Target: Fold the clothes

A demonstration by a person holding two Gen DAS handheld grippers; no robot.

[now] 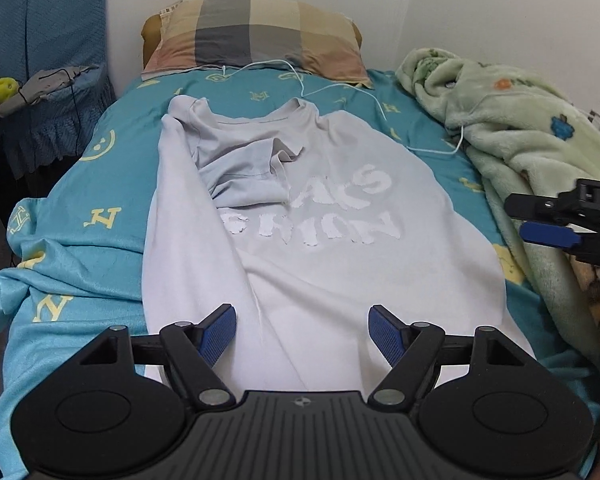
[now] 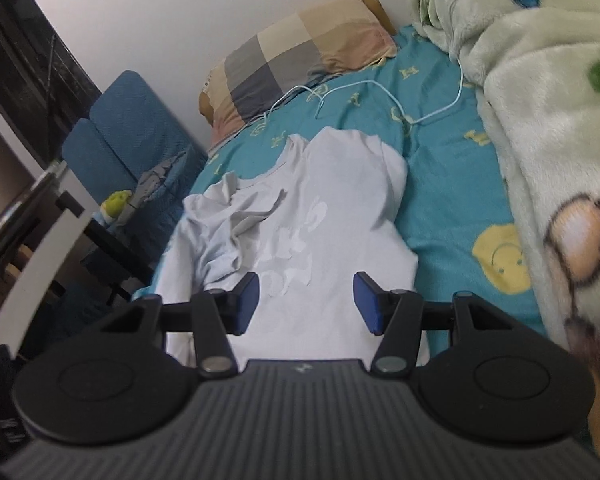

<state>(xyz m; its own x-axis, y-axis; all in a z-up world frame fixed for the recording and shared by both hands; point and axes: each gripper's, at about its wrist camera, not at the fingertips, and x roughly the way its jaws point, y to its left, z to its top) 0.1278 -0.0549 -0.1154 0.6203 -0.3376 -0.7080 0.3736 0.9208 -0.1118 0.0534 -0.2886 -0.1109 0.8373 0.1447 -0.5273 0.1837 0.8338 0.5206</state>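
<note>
A pale lavender T-shirt point(image 1: 320, 240) with white lettering lies on the teal bedsheet point(image 1: 76, 208), its left side and sleeve folded inward over the chest. My left gripper point(image 1: 302, 330) hovers open over the shirt's lower hem, nothing between its blue pads. The right gripper point(image 1: 540, 220) shows at the right edge of the left wrist view, over the blanket, its jaws apart. In the right wrist view the same shirt point(image 2: 340, 216) lies below my right gripper point(image 2: 306, 304), which is open and empty above the shirt's lower right part.
A checked pillow point(image 1: 256, 36) lies at the bed's head. A white cable point(image 1: 340, 88) trails across the sheet above the collar. A green fleece blanket point(image 1: 520, 128) is heaped along the right side. A blue-covered chair point(image 1: 52, 72) with clothes stands left of the bed.
</note>
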